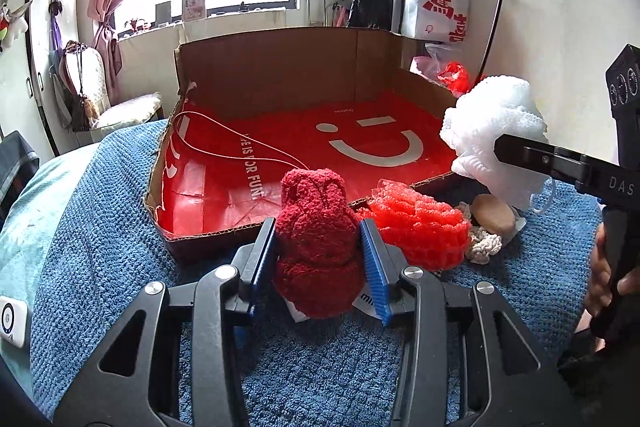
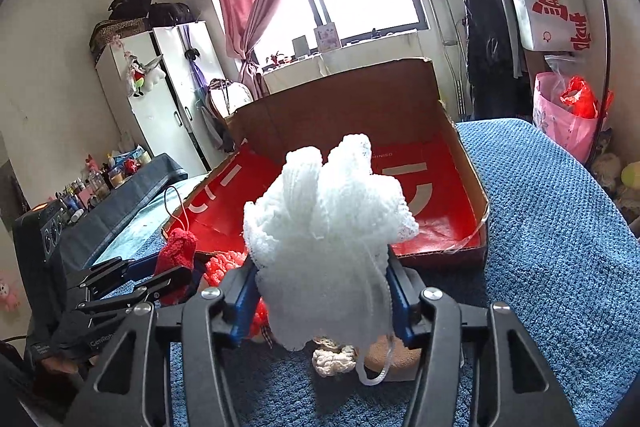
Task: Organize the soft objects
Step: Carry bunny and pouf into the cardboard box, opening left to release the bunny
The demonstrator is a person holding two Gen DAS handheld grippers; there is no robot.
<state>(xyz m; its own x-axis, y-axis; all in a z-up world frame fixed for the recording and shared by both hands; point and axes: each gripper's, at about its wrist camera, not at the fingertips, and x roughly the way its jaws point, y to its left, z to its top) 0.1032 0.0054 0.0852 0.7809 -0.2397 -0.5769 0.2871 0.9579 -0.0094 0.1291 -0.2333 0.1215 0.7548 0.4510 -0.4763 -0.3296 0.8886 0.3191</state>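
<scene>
Soft toy (image 1: 316,247) and white puff (image 1: 494,135), each clamped in my jaws above the bed.

Left view: my left gripper (image 1: 320,259) pinches the toy before the box (image 1: 280,67). Right view: my right gripper (image 2: 322,291) grips the puff (image 2: 324,239) before that box (image 2: 348,99).

My right tongs (image 2: 320,301) fill the bottom of the frame, their blue fingers (image 2: 242,307) pressed into both sides of a white mesh bath pouf (image 2: 324,247) at centre, its cord loop (image 2: 374,367) dangling below. Behind the pouf, a shallow cardboard box (image 2: 352,95) lined with a red bag (image 2: 436,203) sits on the blue knitted blanket (image 2: 552,227) covering the bed. At lower left my left tongs (image 2: 176,277) pinch a dark red fuzzy sock bundle (image 2: 176,253), with an orange-red mesh pouf (image 2: 224,265) just beside it, while a cream knitted piece (image 2: 332,361) and a tan round sponge (image 2: 396,357) lie under the white pouf.
</scene>
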